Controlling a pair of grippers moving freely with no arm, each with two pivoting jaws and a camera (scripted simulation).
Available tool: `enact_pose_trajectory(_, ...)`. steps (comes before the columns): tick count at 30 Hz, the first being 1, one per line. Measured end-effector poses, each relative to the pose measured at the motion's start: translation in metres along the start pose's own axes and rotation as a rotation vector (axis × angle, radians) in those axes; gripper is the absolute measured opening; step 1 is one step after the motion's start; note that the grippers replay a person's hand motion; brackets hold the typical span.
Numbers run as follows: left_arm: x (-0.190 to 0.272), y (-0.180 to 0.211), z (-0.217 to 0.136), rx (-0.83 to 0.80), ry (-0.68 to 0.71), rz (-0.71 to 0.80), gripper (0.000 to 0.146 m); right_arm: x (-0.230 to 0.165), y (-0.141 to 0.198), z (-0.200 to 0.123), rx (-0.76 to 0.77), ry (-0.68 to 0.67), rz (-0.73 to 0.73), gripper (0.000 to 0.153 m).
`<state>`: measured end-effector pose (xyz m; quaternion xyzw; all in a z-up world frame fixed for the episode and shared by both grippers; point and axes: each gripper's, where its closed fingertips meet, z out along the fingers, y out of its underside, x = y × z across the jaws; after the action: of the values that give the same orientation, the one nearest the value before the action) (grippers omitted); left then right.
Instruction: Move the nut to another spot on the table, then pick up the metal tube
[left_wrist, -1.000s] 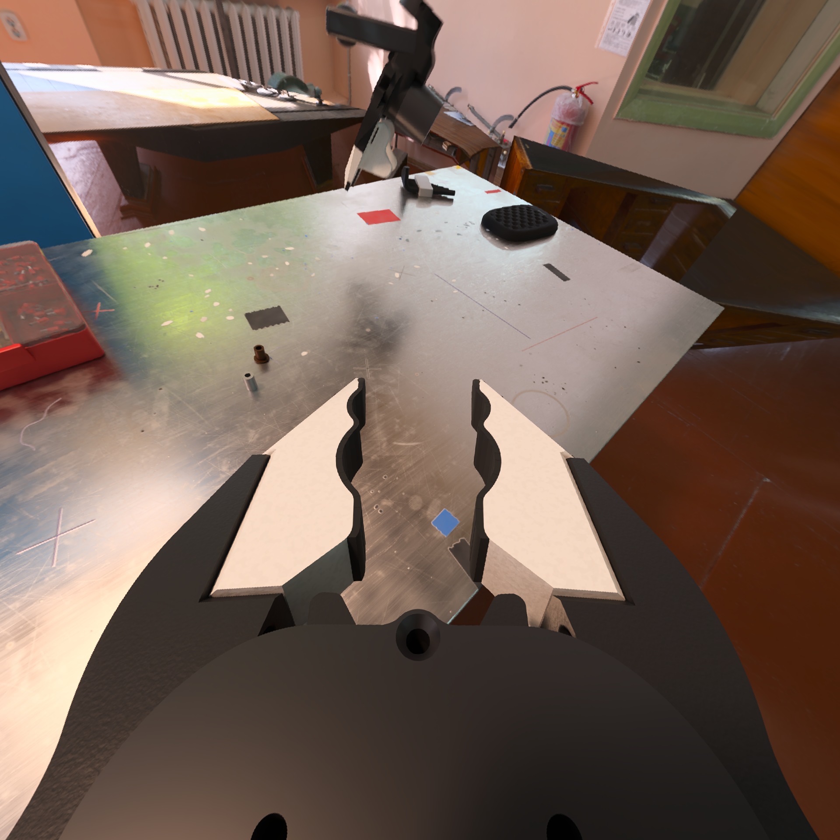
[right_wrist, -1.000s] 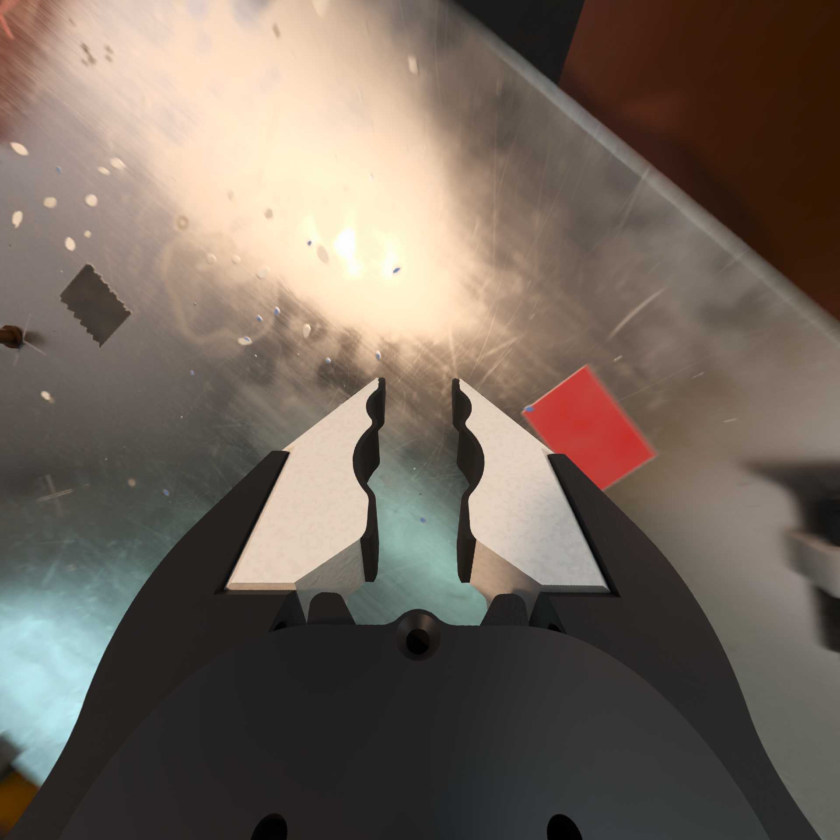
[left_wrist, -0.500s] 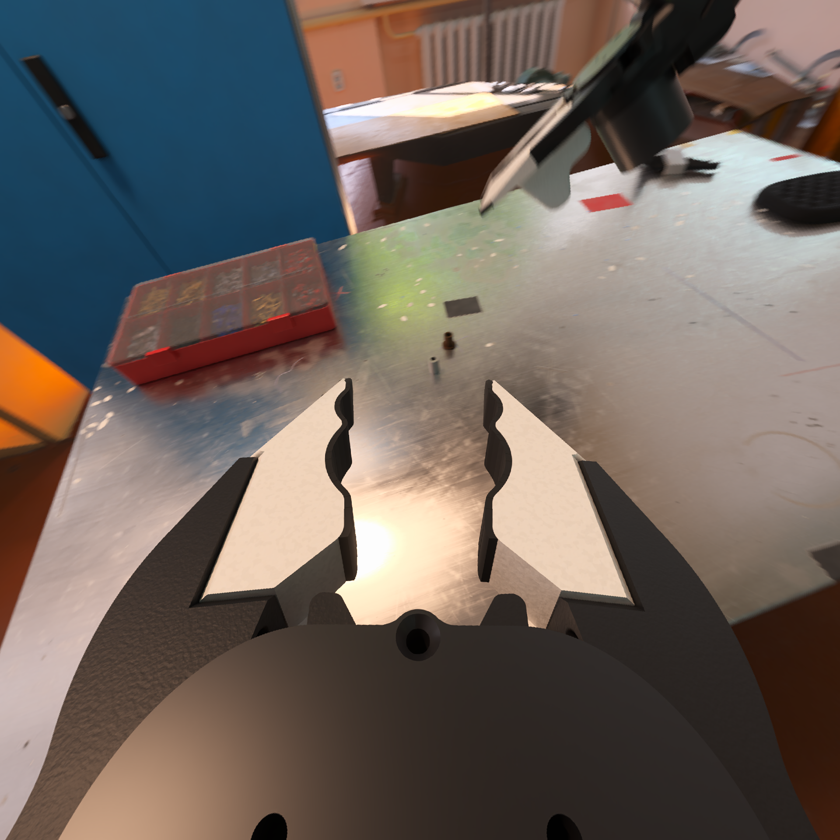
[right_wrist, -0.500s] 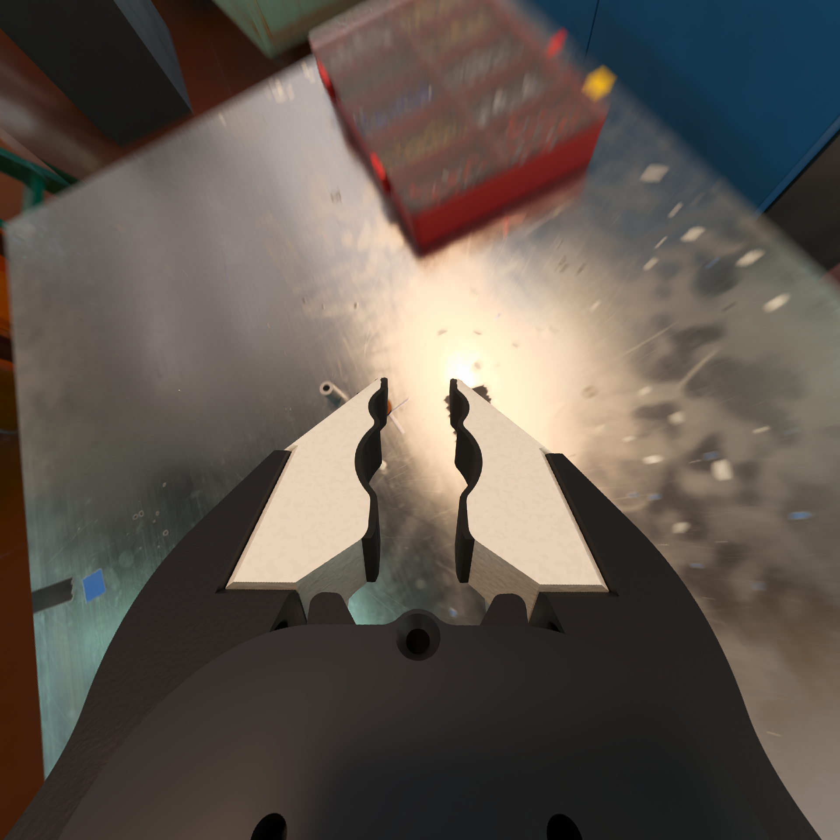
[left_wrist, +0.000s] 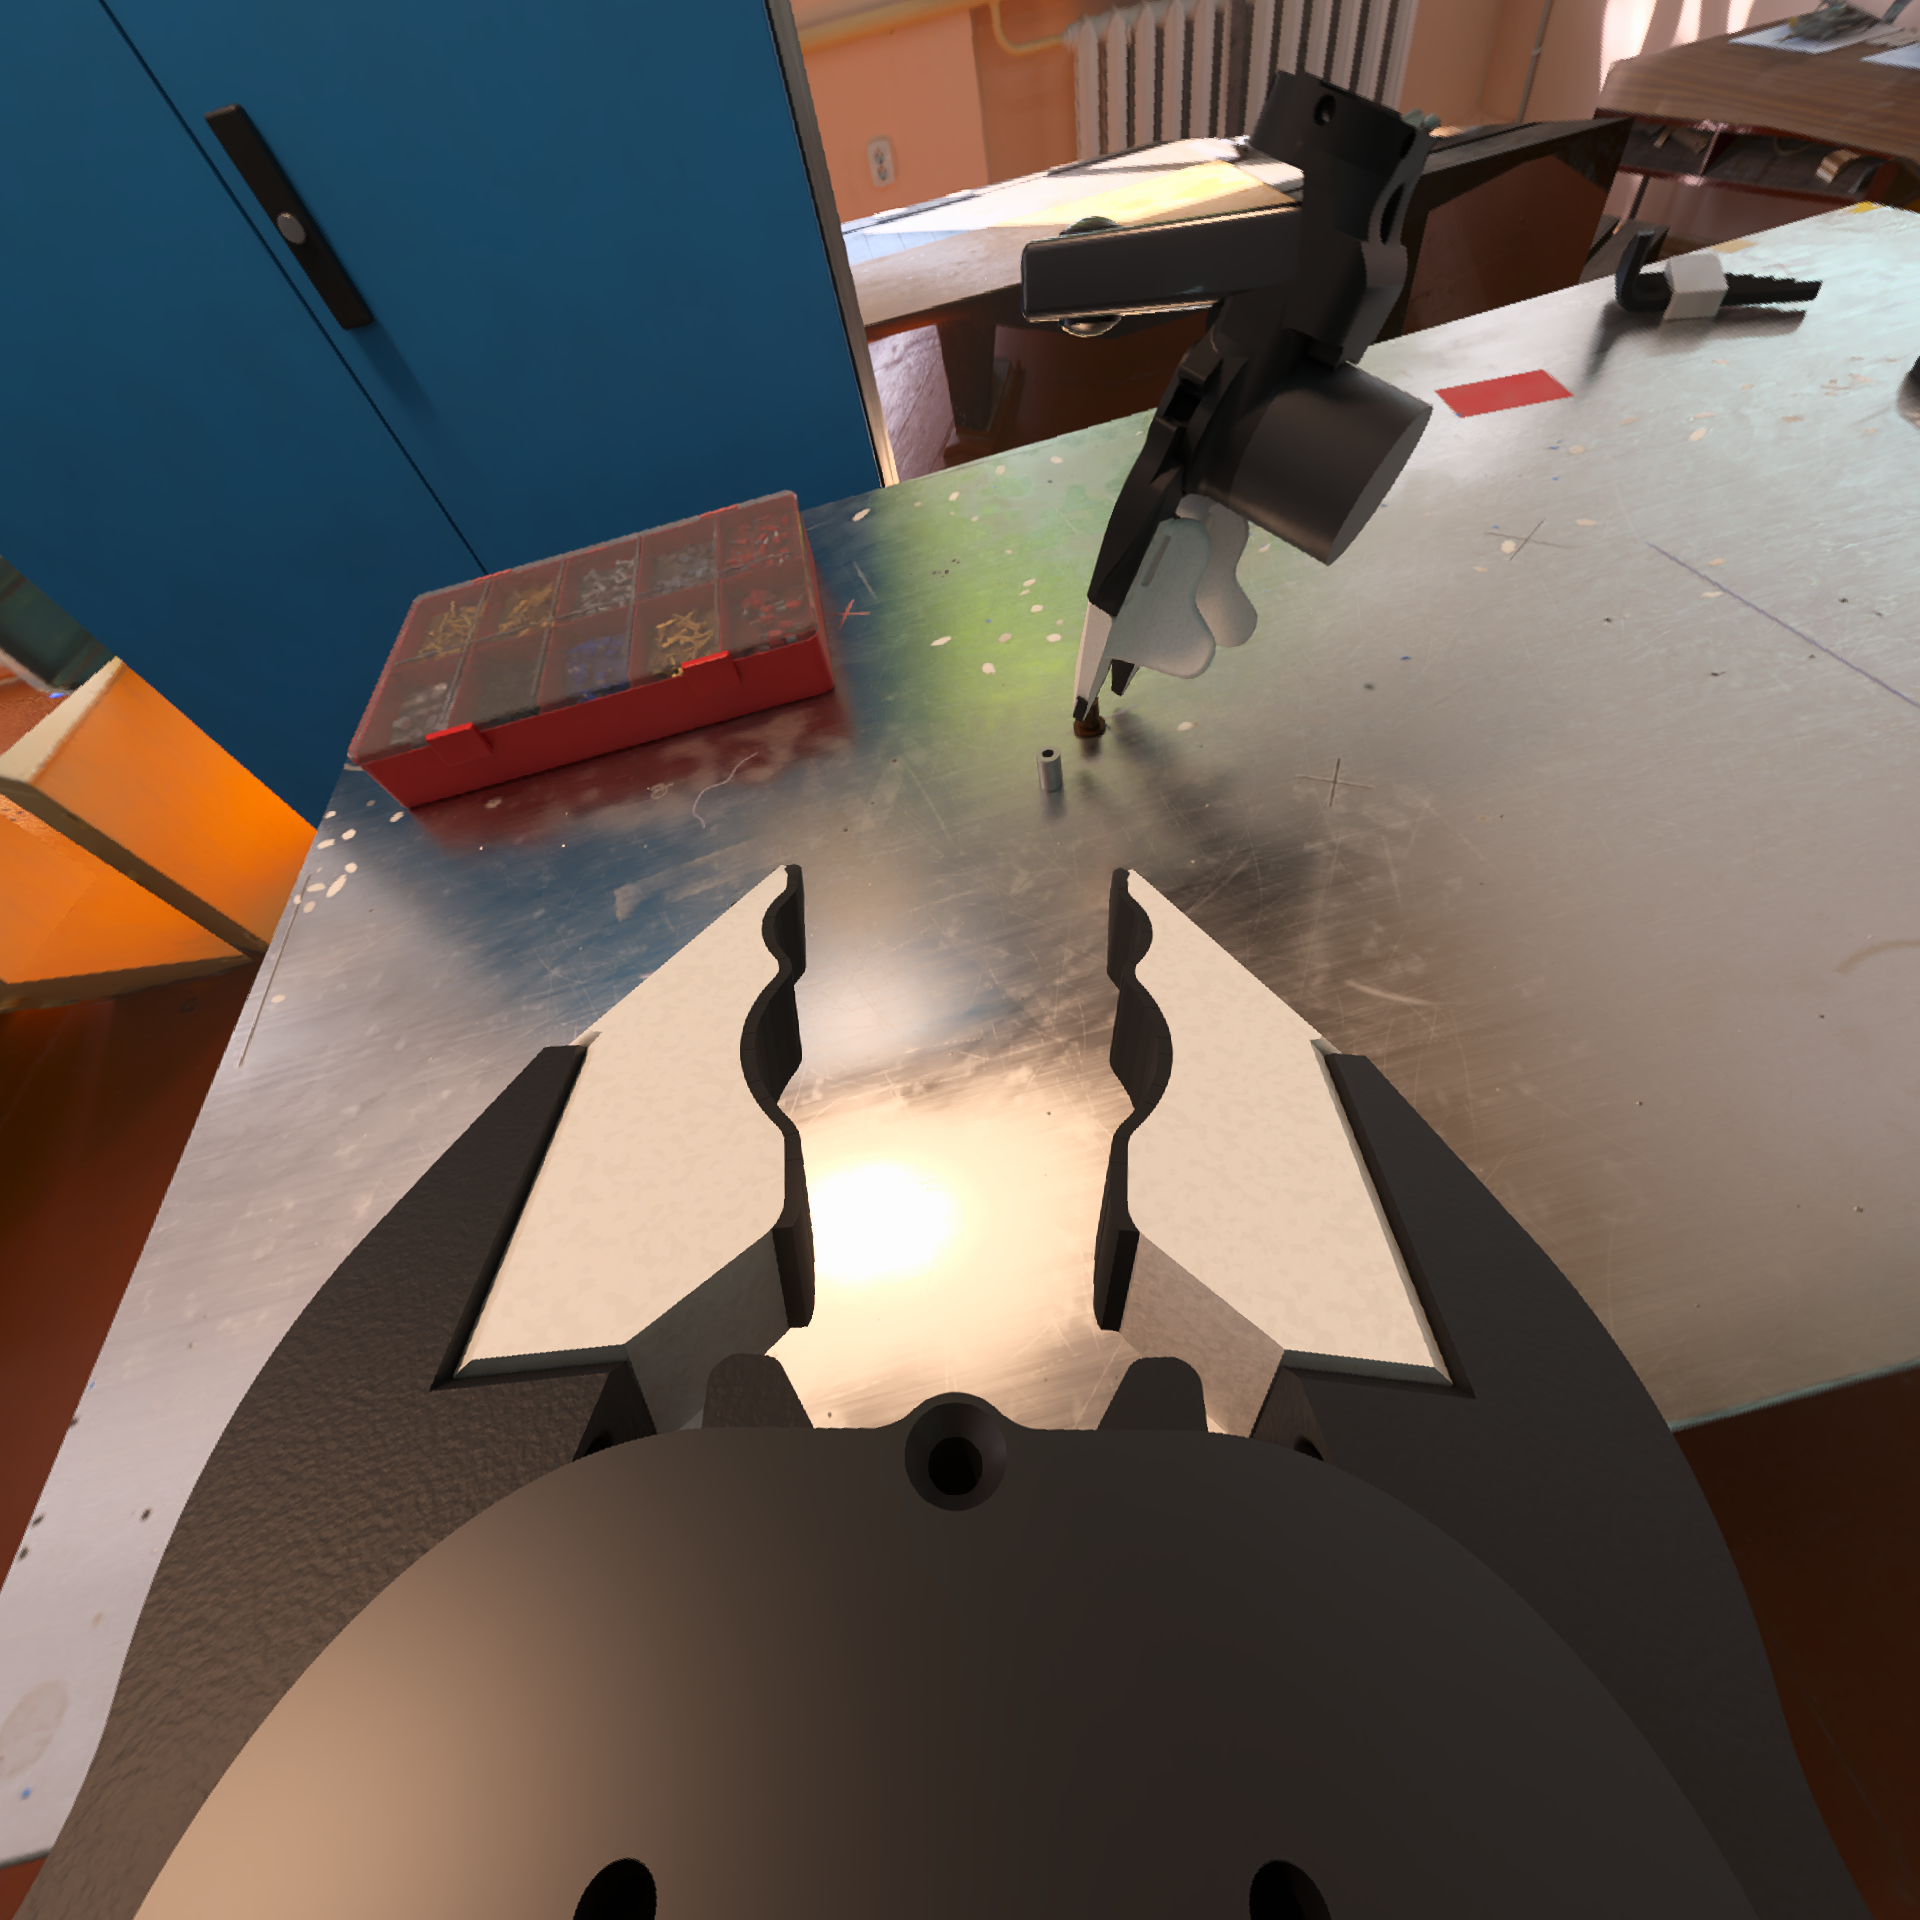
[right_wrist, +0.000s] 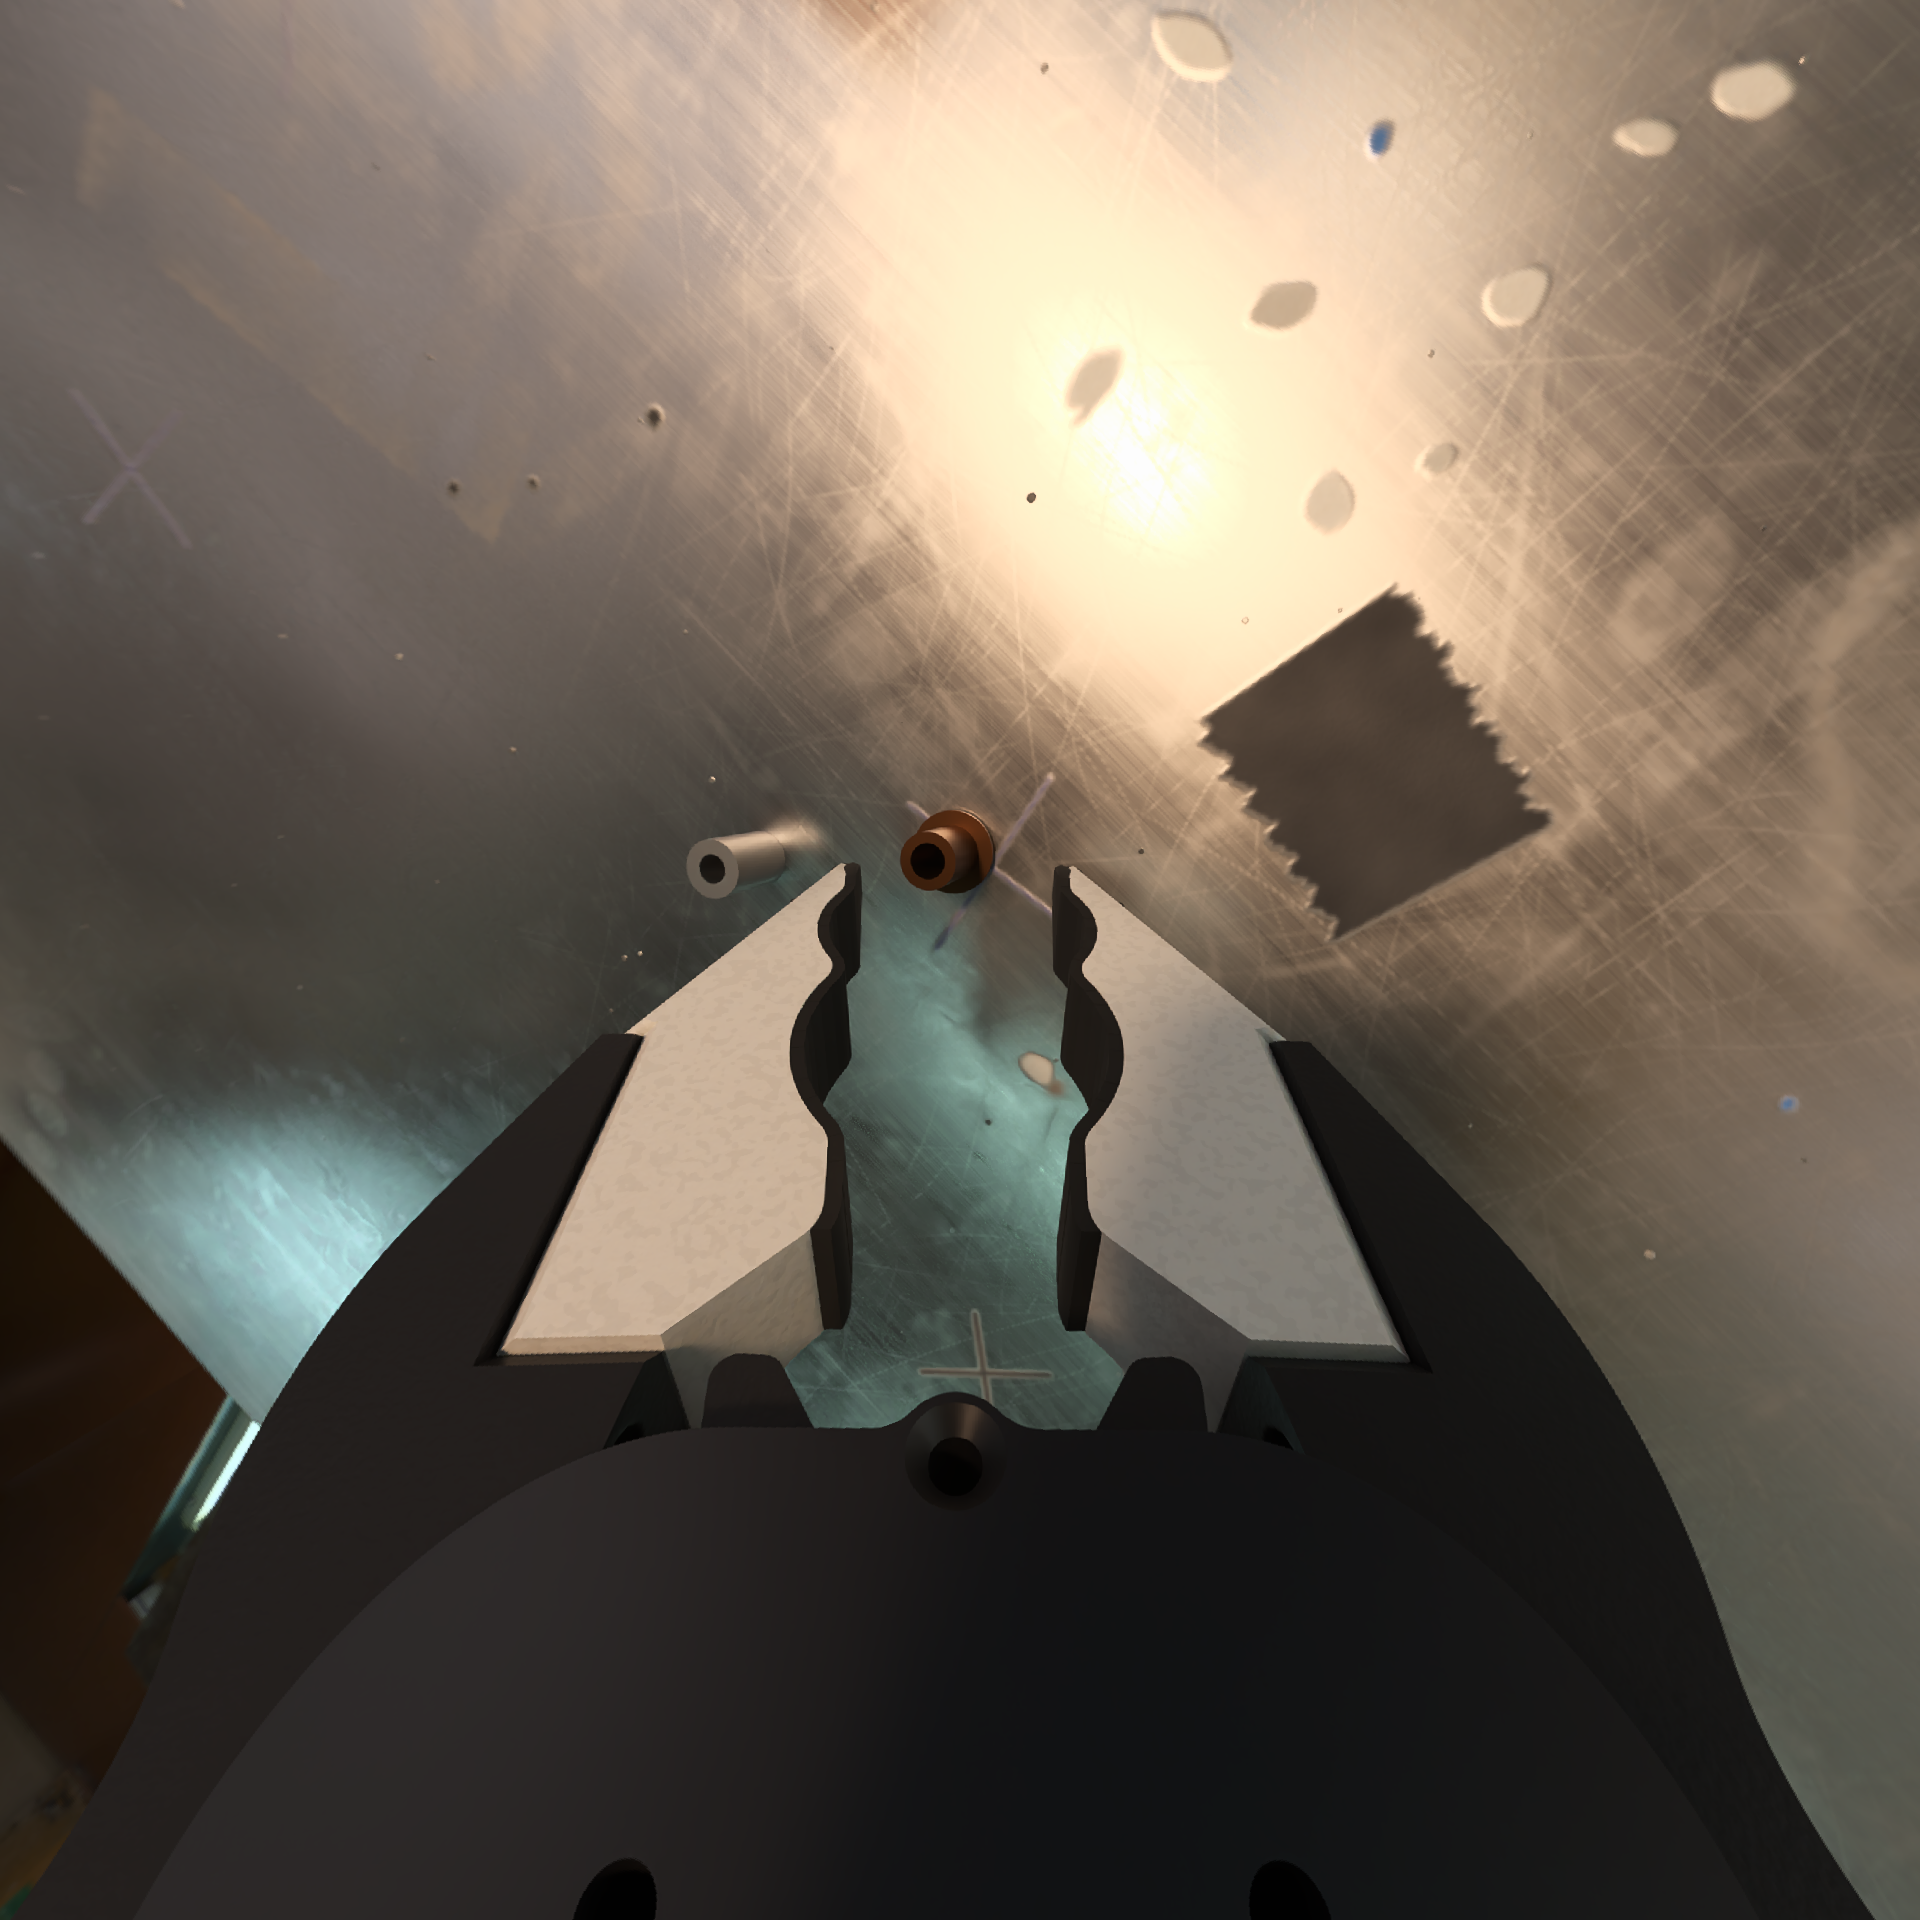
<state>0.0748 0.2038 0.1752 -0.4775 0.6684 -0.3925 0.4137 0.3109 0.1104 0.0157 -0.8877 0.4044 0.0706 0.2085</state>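
A small brown flanged nut (right_wrist: 943, 849) stands on the metal table (right_wrist: 416, 520), just beyond my right gripper's (right_wrist: 954, 878) tips and in line with the gap between them. The right gripper is open, its jaws a modest way apart and not touching the nut. A short silver metal tube (right_wrist: 740, 861) lies just left of the nut. In the left wrist view the right gripper (left_wrist: 1096, 698) points steeply down at the nut (left_wrist: 1088, 725), with the tube (left_wrist: 1050, 770) beside it. My left gripper (left_wrist: 954, 883) is open and empty, low over the table well short of both.
A red compartment box (left_wrist: 613, 644) sits at the table's left, in front of a blue cabinet (left_wrist: 468, 260). A black jagged tape patch (right_wrist: 1371, 769) lies right of the nut. A black-and-white tool (left_wrist: 1704, 286) and a red patch (left_wrist: 1501, 393) are at the far right. The table's edge (left_wrist: 1766, 1392) runs close on the right.
My right gripper swept across the table and came down to the nut, jaws still apart. The left wrist view swung left and now faces the tube and nut; its jaws opened slightly wider.
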Motion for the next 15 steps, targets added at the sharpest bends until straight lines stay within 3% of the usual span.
enact_pose_trajectory(10, 0.001, 0.013, -0.005, -0.002, 0.052, -0.038, 0.057, 0.004, 0.002, 0.005, -0.11, 0.276, -0.06, 0.023)
enact_pose_trajectory(15, 0.001, 0.014, -0.007, 0.007, 0.062, -0.049, 0.056, 0.0, 0.002, 0.007, -0.152, 0.309, -0.11, 0.016)
